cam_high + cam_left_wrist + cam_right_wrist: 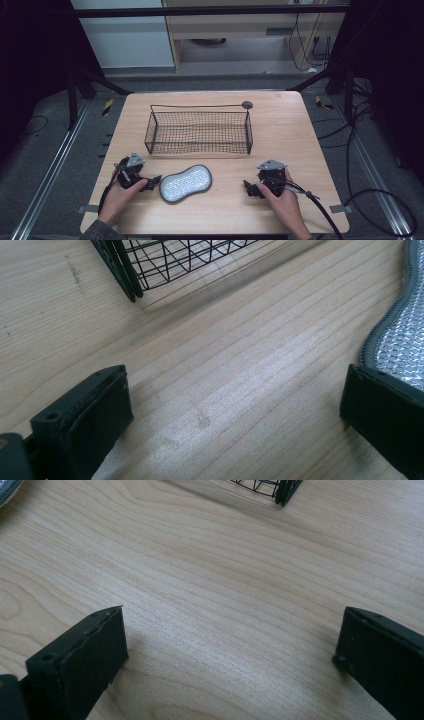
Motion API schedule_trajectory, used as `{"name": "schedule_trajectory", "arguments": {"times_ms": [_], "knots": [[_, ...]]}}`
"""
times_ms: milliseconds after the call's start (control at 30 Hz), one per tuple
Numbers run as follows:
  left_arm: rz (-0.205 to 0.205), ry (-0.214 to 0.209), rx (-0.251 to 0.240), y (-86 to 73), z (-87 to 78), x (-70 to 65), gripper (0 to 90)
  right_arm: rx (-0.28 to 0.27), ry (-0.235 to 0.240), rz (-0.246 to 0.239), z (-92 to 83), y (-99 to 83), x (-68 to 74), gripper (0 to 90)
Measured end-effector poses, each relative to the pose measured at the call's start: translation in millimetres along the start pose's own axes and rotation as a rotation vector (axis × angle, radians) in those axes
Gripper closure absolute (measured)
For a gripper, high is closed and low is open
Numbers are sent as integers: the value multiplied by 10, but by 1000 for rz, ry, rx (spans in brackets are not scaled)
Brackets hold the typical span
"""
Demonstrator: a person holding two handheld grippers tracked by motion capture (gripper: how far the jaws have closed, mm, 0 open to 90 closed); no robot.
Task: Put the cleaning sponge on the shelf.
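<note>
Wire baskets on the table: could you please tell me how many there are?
1. The black wire basket stands at the middle of the wooden table, beyond the silver scrubbing pad. It looks empty; nothing seems hidden behind it.

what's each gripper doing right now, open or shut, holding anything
left gripper: open, holding nothing, beside the silver pad.
right gripper: open, holding nothing, over bare table.

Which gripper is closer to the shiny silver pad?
Left. The left gripper sits right beside the silver pad; the right gripper rests apart, across bare table.
</note>
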State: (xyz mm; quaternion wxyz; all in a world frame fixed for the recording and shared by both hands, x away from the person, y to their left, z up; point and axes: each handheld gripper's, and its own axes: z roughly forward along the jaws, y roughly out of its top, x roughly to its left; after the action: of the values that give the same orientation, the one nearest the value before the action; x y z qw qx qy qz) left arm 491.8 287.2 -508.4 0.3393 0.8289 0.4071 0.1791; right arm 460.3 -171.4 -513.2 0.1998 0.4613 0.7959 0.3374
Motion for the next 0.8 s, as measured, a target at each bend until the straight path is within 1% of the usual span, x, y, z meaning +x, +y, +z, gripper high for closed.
{"name": "schedule_trajectory", "arguments": {"times_ms": [67,100,133,200,267,400,500,533,633,800], "knots": [[3,5,-3,1,0,2,0,1,1,1,7,7,-1,3],[-3,9,-9,6,-5,2,8,0,2,2,10,9,-1,3],[-1,15,-11,13,-18,4,34,-1,3,2,14,13,-2,3],[-3,28,-30,30,-58,9,33,0,2,4,15,15,-1,4],[-13,23,-50,46,-111,5,35,0,0,5,16,16,0,3],[-1,15,-56,69,-210,-53,35,1,1,9,16,18,2,4],[9,-4,-65,102,-285,-94,28,1,-5,8,23,23,-1,4],[18,-8,-63,115,-300,-114,27,0,-7,8,26,25,-5,4],[63,-3,-50,180,-349,-190,29,0,-9,10,25,25,-4,4],[111,-39,-63,315,-412,-331,32,0,-9,11,24,23,-5,4]]}}
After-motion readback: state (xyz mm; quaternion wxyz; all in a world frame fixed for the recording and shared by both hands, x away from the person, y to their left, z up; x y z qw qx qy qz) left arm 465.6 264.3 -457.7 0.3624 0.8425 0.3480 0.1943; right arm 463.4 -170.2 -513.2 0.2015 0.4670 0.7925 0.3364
